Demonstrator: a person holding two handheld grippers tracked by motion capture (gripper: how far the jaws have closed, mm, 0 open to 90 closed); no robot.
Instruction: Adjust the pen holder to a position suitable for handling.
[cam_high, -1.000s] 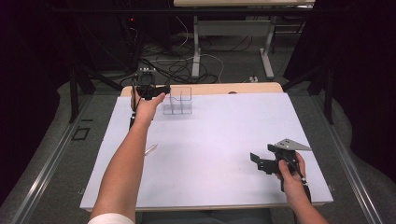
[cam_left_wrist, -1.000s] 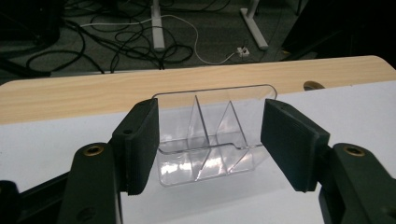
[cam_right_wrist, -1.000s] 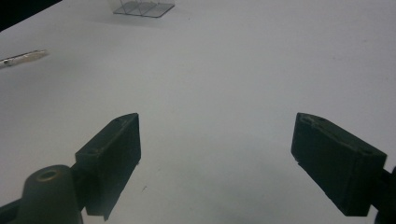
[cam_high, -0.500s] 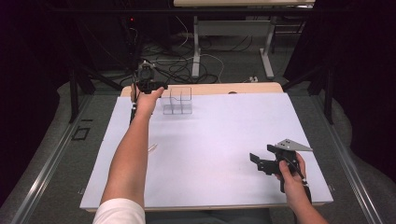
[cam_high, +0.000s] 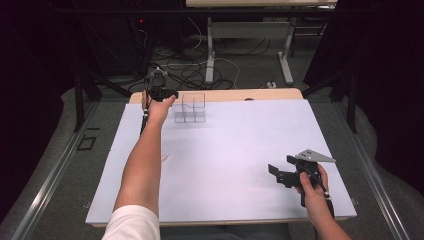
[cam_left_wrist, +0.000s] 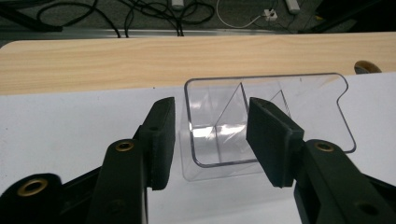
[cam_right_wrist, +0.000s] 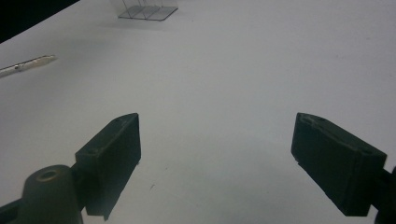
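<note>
A clear plastic box (cam_high: 190, 109) with inner dividers stands at the far left of the white table (cam_high: 235, 150). My left gripper (cam_high: 167, 94) is stretched out to it. In the left gripper view the left gripper (cam_left_wrist: 210, 121) has its jaws on either side of the clear box's (cam_left_wrist: 266, 112) near left corner. The jaws have just been closing, and the pads stand apart from the walls. My right gripper (cam_high: 280, 175) rests low near the front right of the table. Its jaws (cam_right_wrist: 217, 140) are wide open over bare table.
A thin pen (cam_right_wrist: 28, 64) lies on the table left of centre, partly behind my left forearm (cam_high: 142, 160) in the high view. A bare wooden strip (cam_left_wrist: 140, 60) runs along the far edge behind the box. Cables lie on the floor beyond.
My left arm has reached slightly farther up the table towards the clear box. The right hand and its gripper have stayed put.
</note>
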